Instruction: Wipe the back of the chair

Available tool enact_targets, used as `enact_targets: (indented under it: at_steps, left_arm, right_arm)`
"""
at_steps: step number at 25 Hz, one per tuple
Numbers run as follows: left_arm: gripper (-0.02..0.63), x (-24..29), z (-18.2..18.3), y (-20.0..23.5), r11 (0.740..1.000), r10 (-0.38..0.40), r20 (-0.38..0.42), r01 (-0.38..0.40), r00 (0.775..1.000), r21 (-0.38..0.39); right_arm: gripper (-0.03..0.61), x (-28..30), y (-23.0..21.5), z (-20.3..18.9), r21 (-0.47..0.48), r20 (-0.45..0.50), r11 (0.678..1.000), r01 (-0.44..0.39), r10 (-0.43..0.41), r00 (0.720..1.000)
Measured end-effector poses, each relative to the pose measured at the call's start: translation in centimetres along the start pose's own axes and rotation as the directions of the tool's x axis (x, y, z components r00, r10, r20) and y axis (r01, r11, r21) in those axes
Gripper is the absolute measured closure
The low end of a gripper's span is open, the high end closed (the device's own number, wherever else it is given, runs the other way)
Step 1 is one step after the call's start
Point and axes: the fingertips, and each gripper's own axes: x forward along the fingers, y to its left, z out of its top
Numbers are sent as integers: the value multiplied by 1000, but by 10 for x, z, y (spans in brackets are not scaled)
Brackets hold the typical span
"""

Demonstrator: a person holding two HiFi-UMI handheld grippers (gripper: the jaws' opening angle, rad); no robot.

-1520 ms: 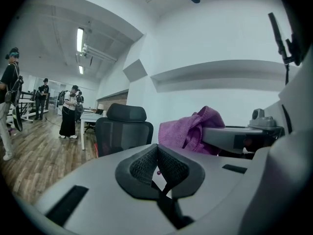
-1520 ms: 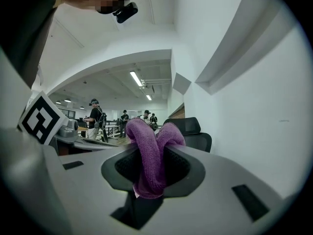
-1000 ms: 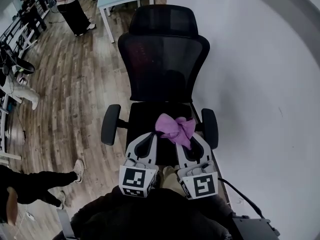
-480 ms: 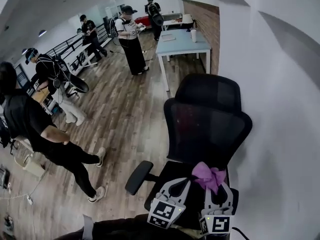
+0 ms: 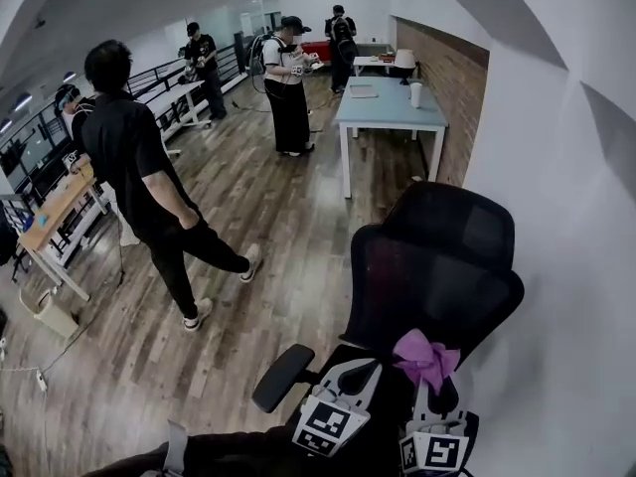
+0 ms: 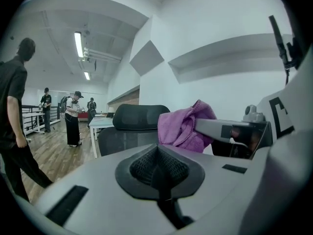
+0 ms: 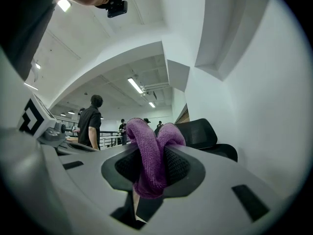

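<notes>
A black mesh office chair (image 5: 429,284) with a headrest (image 5: 455,229) stands against the white wall, facing me. My right gripper (image 5: 431,384) is shut on a bunched purple cloth (image 5: 425,358), low over the seat in front of the backrest. My left gripper (image 5: 350,378) hangs beside it, shut with nothing in it. In the left gripper view, the left gripper (image 6: 157,150) has its pads together, with the cloth (image 6: 186,129) and chair headrest (image 6: 139,116) beyond. In the right gripper view, the cloth (image 7: 151,163) bulges out between the right gripper's (image 7: 149,153) pads, the chair (image 7: 203,133) behind it.
A person in black (image 5: 149,187) stands on the wooden floor left of the chair. A light blue table (image 5: 388,107) with a cup stands behind the chair by the brick wall. Several other people stand further back. A wooden desk (image 5: 50,217) is at far left.
The head view has lifted from looking down on the chair to looking across the room. The chair now sits lower right, and a person in black has come into view at left. Both grippers keep their hold.
</notes>
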Motion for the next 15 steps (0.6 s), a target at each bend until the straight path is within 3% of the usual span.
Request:
enact_targets:
  at_steps: [5,15]
  left_arm:
    - [611,15,0,46,999,-39,32,40,999,-15]
    - [611,34,11,49,977,-212,23,212,977,8]
  right_arm:
    - [479,34,20,-11,8,-10,1000,30,-30,1000]
    - [479,40,23,-6,-15,-26,984,179,-179,983]
